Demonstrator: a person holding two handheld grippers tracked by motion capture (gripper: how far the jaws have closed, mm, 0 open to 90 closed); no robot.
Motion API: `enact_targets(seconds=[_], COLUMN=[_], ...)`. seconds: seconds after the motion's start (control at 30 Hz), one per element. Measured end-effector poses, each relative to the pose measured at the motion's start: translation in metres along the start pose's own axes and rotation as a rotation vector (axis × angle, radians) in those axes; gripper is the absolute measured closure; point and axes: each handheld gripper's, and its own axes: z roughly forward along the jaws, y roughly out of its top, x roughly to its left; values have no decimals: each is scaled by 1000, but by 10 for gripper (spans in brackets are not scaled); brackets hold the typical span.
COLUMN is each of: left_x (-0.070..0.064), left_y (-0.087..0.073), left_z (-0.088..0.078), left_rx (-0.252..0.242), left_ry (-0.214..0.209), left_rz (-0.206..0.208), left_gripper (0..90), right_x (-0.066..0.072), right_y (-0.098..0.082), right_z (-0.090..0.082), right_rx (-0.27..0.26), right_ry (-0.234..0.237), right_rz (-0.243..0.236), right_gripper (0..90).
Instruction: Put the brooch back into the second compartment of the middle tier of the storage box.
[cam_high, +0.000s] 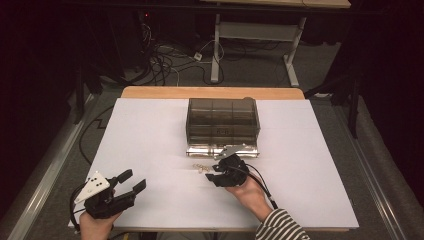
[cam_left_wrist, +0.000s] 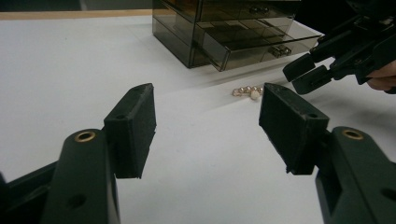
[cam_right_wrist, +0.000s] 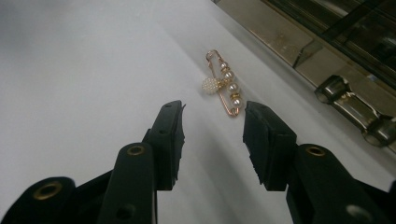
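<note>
A gold safety-pin brooch with pearls lies on the white table top, just in front of a smoky see-through drawer box. The box's bottom drawer is pulled out. My right gripper is open beside the brooch, on its right. In the right gripper view the brooch lies just beyond the jaws of the right gripper, with nothing between them. My left gripper rests open and empty near the front left of the table. The left gripper looks toward the brooch and the right gripper.
The white sheet covers most of the wooden table; its wooden back edge shows behind the box. The open drawer's handle is close to the right of the brooch. Cables and another table's legs are on the floor beyond.
</note>
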Motion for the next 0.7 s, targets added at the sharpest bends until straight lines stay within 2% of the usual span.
enact_targets(seconds=[0.37,0.7], left_x=[0,0], left_y=[0,0], left_z=[0,0], left_rx=[1,1], left_ry=[-5,-11], left_rz=[-1,-3], left_gripper=[355,355], right_x=[1,-1], right_y=[16,23], right_z=[20,30], right_rx=[36,65], right_ry=[-6,-32], right_rz=[-13,-18], right_gripper=[584,582])
